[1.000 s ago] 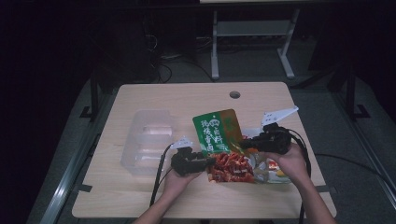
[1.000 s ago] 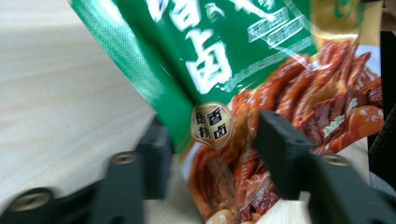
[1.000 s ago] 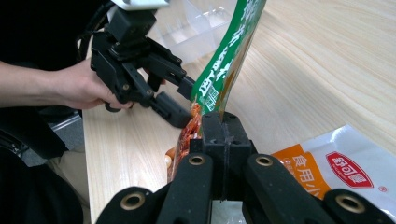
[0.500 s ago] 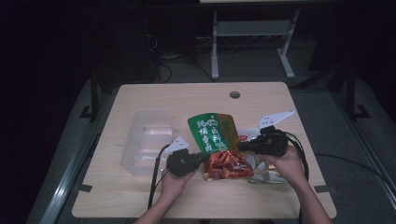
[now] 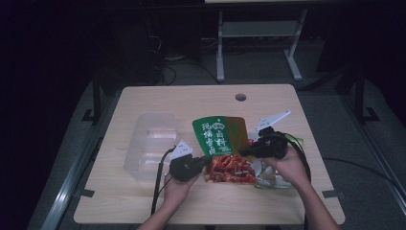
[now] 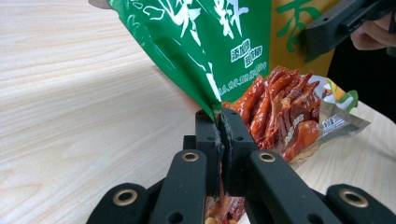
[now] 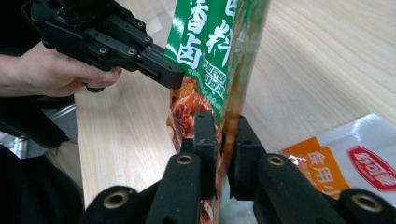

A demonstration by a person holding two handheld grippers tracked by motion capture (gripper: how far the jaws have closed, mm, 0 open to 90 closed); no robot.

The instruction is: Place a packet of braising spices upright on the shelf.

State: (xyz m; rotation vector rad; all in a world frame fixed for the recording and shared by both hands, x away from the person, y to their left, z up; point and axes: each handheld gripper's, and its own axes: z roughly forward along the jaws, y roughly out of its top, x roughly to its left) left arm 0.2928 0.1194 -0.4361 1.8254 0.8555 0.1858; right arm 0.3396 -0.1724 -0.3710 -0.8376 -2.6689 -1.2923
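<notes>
- Black jaws of the left hand-held gripper (image 6: 219, 135) pinch the green seasoning packet's (image 5: 220, 134) lower left edge.
- Right hand-held gripper (image 7: 223, 135) clamps its opposite edge, holding it tilted above other packets (image 5: 275, 175).
- Clear plastic box (image 5: 148, 143) sits left on the wooden worktop (image 5: 158, 100).

Chinese print on two food packets

The green packet (image 5: 220, 135) carries large white characters down its face; in the right gripper view (image 7: 212, 42) the big ones read 香 and 卤, and in the left gripper view (image 6: 205, 42) part of 料 shows, with smaller white lines under it too fine to read. Its yellow-brown side panel (image 6: 292, 44) bears a green character, cut off. The orange and white packet (image 7: 345, 168) lying flat on the table shows 食用 in white on orange; the white characters on its red oval are too blurred to read
</notes>
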